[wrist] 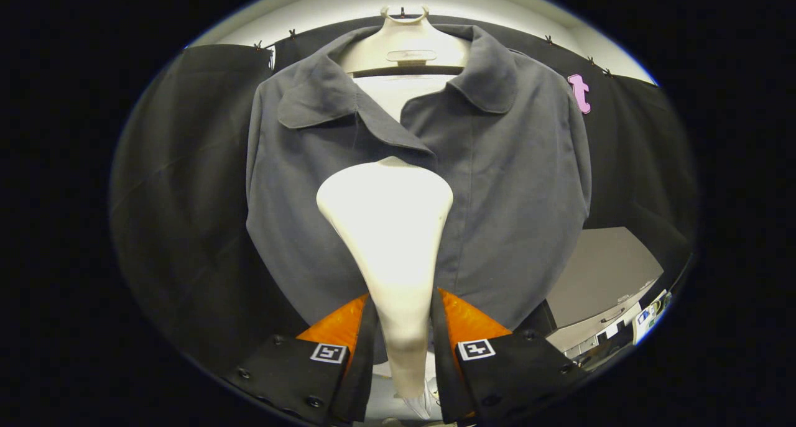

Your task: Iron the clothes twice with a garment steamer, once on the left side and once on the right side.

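Observation:
A dark grey collared jacket (510, 184) hangs on a cream hanger (404, 45) against the booth's black wall. My gripper (403, 318) is shut on the white garment steamer (388, 228), holding its narrow handle between both fingers. The steamer's broad head rises ahead of the fingers and lies over the jacket's middle, just below the collar opening. Whether the head touches the cloth cannot be told. A white inner layer (398, 94) shows in the jacket's neck opening.
Black cloth wall (180, 184) surrounds the jacket on both sides. Beyond the jacket's lower right hem stands a grey surface (600, 275) with small cluttered items (647, 312) past it.

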